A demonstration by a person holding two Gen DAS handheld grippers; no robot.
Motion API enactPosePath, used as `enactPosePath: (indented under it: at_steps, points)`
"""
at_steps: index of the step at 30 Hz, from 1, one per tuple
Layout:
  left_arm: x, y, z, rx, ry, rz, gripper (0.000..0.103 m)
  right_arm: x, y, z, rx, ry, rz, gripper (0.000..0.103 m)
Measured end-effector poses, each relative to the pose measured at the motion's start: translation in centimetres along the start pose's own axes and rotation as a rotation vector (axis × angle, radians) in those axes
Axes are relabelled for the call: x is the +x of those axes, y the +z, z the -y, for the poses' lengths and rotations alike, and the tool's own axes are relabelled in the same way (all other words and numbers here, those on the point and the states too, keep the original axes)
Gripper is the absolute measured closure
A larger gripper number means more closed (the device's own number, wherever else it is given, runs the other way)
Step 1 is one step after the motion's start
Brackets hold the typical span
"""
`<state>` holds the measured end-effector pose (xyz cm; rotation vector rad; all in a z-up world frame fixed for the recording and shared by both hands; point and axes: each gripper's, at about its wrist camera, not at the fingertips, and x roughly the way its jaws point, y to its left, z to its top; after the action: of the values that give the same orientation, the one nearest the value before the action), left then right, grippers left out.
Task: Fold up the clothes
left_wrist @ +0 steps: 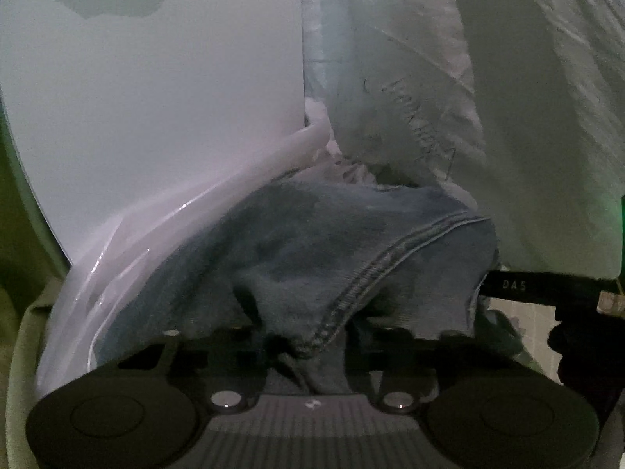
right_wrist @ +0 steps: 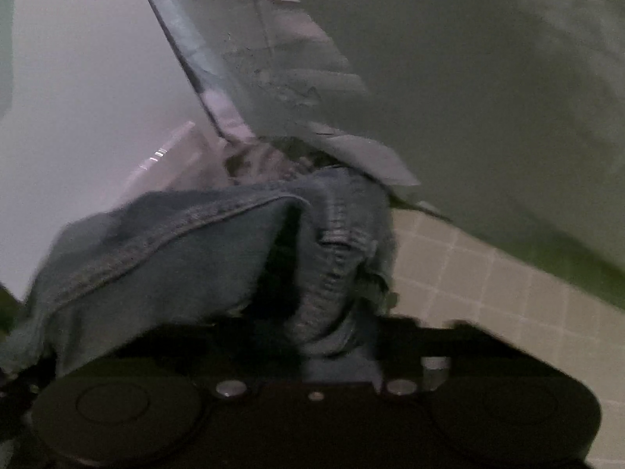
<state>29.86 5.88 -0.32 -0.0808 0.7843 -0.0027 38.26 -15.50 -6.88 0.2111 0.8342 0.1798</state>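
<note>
Where the left gripper (left_wrist: 312, 336) meets the cloth, its two dark fingers are pressed in on a bunched fold of the blue denim garment (left_wrist: 312, 250), pinching it just ahead of the gripper body; a double-stitched seam (left_wrist: 390, 262) curves up from the pinch toward the right. In the right wrist view, the right gripper (right_wrist: 324, 332) likewise has its fingers closed on the same denim garment (right_wrist: 175, 258), gripping a gathered, ribbed-looking bunch of fabric (right_wrist: 332, 273), while a flat stitched hem (right_wrist: 187, 230) runs away to the left. The denim hangs lifted between the two tools, held up off the surface and draped over the front of each one. Beyond the denim in the left wrist view lies a clear plastic bag or sheet (left_wrist: 129, 242) with glossy creases, next to a broad pale surface (left_wrist: 156, 97). Behind and to the right rises a large mass of pale crumpled fabric (left_wrist: 527, 97), with a light blue strip (left_wrist: 316, 31) running along its left edge. A black part marked with small letters (left_wrist: 547, 285) crosses the right edge of that view. In the right wrist view a beige tiled floor (right_wrist: 488, 293) shows below the pale fabric (right_wrist: 468, 78). Both pictures are dim and blurred.
</note>
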Motion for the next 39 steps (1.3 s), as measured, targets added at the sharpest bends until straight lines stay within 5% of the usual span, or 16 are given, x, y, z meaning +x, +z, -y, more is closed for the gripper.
enactPosePath:
  at_steps: [2,7,14,22,27,31,34,37,39]
  points:
    - [-1.2,0.2,0.1,-0.001,0.005,0.033,0.086,-1.5,-0.3,-0.7,-0.053,-0.036,0.055,0.097]
    - [-6.0,0.8,1.0,0.003,0.001,0.160,0.091,-7.7,-1.4,-1.7,-0.096,-0.031,0.188,0.098]
    - [-15.9,-1.0,4.5,0.032,-0.083,0.313,0.092,-20.5,-5.5,-1.4,-0.153,-0.162,0.433,0.098]
    - [-23.4,-10.1,16.0,0.185,-0.340,0.253,0.092,-36.7,-13.3,6.0,-0.119,-0.413,0.607,0.098]
    - [-24.3,-18.4,25.4,0.302,-0.525,0.009,0.085,-43.6,-19.7,14.3,-0.068,-0.668,0.551,0.098]
    - [-24.5,-23.7,29.7,0.376,-0.576,-0.138,0.082,-46.3,-26.0,21.1,0.031,-0.804,0.378,0.098]
    - [-24.6,-24.6,30.2,0.371,-0.544,-0.145,0.073,-46.5,-30.5,25.5,0.136,-0.828,0.162,0.093]
    - [-23.5,-23.6,29.7,0.322,-0.458,-0.134,0.063,-47.7,-33.9,27.7,0.258,-0.822,0.077,0.079]
    - [-22.4,-22.8,29.0,0.284,-0.407,-0.135,0.059,-49.1,-34.1,28.2,0.295,-0.802,0.130,0.061]
